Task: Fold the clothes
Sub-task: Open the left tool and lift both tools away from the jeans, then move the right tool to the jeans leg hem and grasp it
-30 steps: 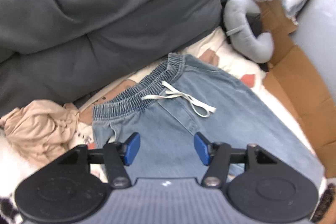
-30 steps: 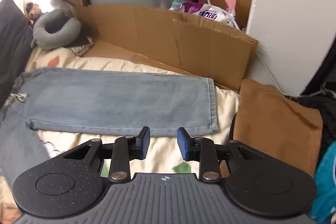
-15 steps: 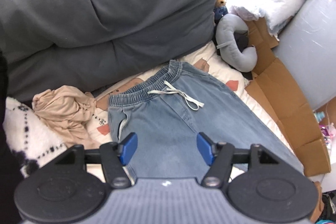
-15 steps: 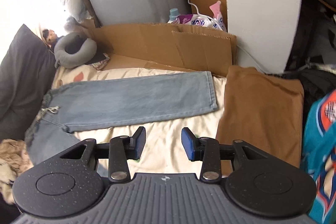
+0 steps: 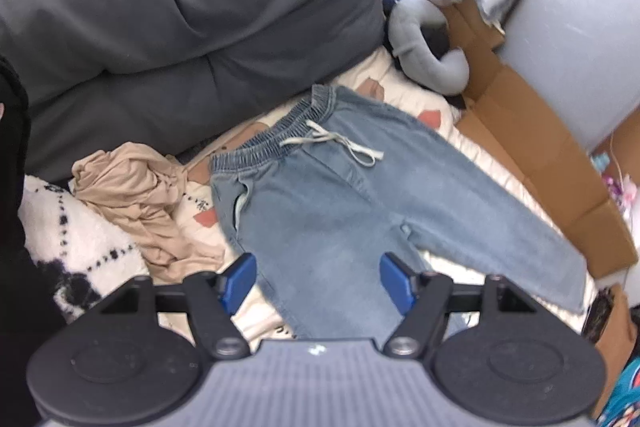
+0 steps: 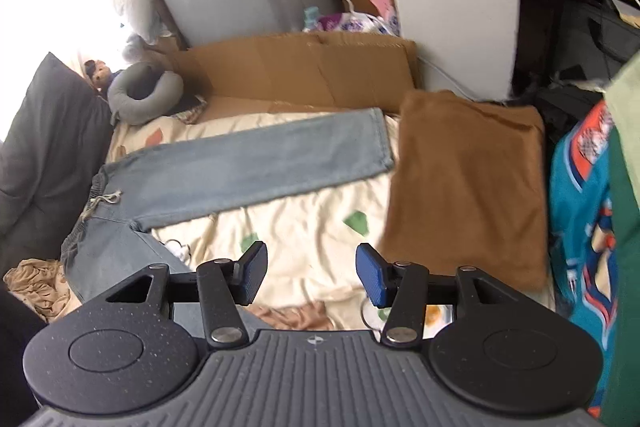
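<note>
While both grippers hover with jaws wide apart and empty, the jeans (image 5: 328, 195) lie flat on the bed (image 6: 320, 227), waistband toward the grey pillows (image 5: 192, 15), legs spread toward the cardboard (image 6: 300, 67). Denim is likely soft but rather heavy; the left gripper (image 5: 318, 283) and right gripper (image 6: 311, 273) should grip hems or waistband.

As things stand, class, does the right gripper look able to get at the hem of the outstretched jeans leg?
Probably yes. The right gripper is open and empty, and only bare bedsheet lies between it and the hem of the jeans. The brown cloth sits beside the hem, not over it.
</note>
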### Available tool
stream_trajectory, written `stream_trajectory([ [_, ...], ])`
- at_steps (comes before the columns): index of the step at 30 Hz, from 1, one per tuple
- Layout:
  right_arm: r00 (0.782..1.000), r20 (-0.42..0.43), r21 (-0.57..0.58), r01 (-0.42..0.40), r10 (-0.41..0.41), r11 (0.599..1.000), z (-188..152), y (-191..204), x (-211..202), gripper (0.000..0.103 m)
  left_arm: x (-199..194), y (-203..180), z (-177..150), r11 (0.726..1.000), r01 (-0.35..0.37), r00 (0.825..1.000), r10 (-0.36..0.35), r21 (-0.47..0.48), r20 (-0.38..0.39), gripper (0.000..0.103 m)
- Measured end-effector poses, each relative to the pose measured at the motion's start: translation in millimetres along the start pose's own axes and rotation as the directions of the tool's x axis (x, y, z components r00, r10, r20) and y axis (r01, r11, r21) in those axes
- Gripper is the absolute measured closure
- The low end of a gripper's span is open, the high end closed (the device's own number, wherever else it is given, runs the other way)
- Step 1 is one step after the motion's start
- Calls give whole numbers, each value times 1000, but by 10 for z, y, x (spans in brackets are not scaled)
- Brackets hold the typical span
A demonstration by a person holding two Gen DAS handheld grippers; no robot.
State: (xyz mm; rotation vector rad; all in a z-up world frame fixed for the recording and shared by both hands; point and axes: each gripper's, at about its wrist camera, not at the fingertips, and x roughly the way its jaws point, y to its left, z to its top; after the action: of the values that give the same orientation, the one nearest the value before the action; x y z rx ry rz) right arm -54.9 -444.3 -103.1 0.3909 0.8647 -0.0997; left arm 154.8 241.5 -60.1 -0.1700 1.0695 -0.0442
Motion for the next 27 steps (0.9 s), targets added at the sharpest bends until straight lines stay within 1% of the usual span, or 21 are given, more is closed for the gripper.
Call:
stream_trajectory([
  [2, 1000, -9, 14, -5, 6, 1000, -95, -72, -31, 45, 35, 22, -90, 1000, 14, 1000, -14, 6, -4, 29],
  [6, 999, -33, 57, 1, 1, 998, -334, -207, -12, 41, 147, 104, -249, 999, 32, 999, -33, -15, -13, 29],
  [8, 998, -59, 77, -8, 13, 997, -464, -266, 33, 41, 208, 150, -325, 999, 47, 999, -47, -21, -4, 27],
  [11, 995, -98, 105, 0, 11, 994, -660, -347, 144, 41, 287, 224, -419, 997, 72, 997, -72, -29, 4, 26],
  [13, 992, -125, 126, 0, 16, 992, -800, -395, 216, 41, 334, 297, -481, 995, 91, 996, -90, -46, 9, 23],
  [17, 980, -195, 129, -7, 32, 992, -1118, -420, 377, 41, 474, 422, -583, 995, 84, 996, -84, -61, -5, 22],
  [21, 968, -249, 140, 5, 30, 990, -1435, -450, 517, 40, 624, 545, -684, 993, 70, 997, -72, -97, -23, 22],
  [25, 955, -293, 160, 0, 47, 987, -1718, -487, 664, 40, 757, 595, -774, 994, 74, 996, -77, -74, -38, 21],
  [27, 948, -311, 165, -7, 59, 986, -1837, -495, 728, 40, 857, 610, -825, 996, 66, 996, -69, -60, -59, 21],
])
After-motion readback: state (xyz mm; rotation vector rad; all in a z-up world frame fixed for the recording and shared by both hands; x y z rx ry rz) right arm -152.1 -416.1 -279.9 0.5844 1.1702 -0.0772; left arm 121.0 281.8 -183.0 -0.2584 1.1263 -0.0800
